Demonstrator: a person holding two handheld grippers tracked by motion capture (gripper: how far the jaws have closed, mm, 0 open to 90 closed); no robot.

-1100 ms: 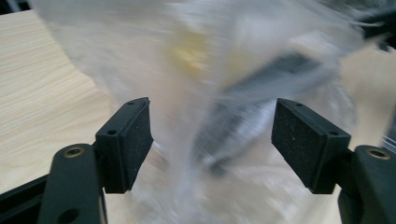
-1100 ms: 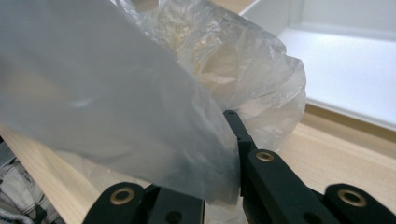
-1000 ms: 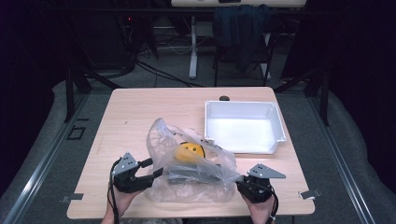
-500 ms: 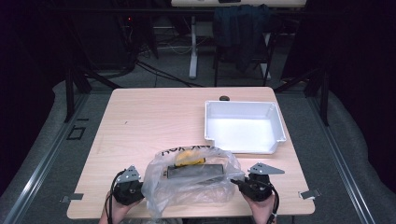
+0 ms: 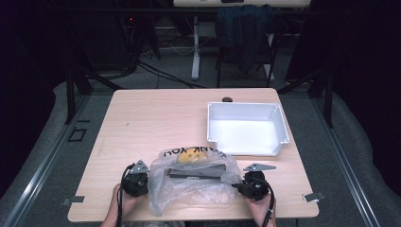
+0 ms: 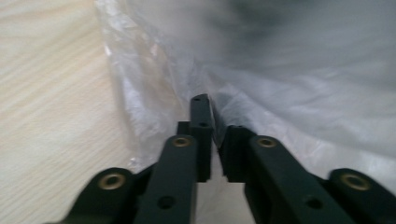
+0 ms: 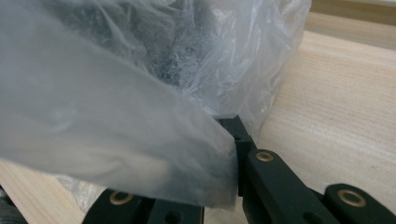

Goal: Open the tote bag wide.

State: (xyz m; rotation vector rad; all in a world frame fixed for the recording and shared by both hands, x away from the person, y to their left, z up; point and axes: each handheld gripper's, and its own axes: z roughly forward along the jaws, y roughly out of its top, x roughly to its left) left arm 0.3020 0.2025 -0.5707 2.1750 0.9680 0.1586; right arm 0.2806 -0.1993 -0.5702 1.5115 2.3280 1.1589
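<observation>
Left gripper (image 6: 212,123) is pinching the left edge of the plastic bag (image 5: 196,182); its jaws are standing nearly together with a thin fold of film between the pads, having just eased open a trace after closing. Right gripper (image 7: 229,135) is clamping the bag's right edge, jaws tight on the film, which is draping over the near jaw in the right gripper view. In the high view the left gripper (image 5: 137,182) and the right gripper (image 5: 250,184) are sitting at either side of the bag, each in a hand coming in from the near edge.

Bag: clear, thin, crinkled, glossy, slumping low on the bench (image 5: 156,123). Black lettering is showing along its far edge. Inside, a long dark flat bar (image 5: 196,171) is lying crosswise, and a yellow rounded item (image 5: 189,155) is sitting just beyond it.

Bench: pale wood grain, rectangular, matte. Bag is lying close to the near edge, between the two grippers. White tray (image 5: 246,128), rectangular, smooth-walled, is sitting at the far right, just beyond the bag and apart from it. A small dark round object (image 5: 227,99) is resting near the far edge, behind the tray. The left and far-left parts of the bench are offering open room.
</observation>
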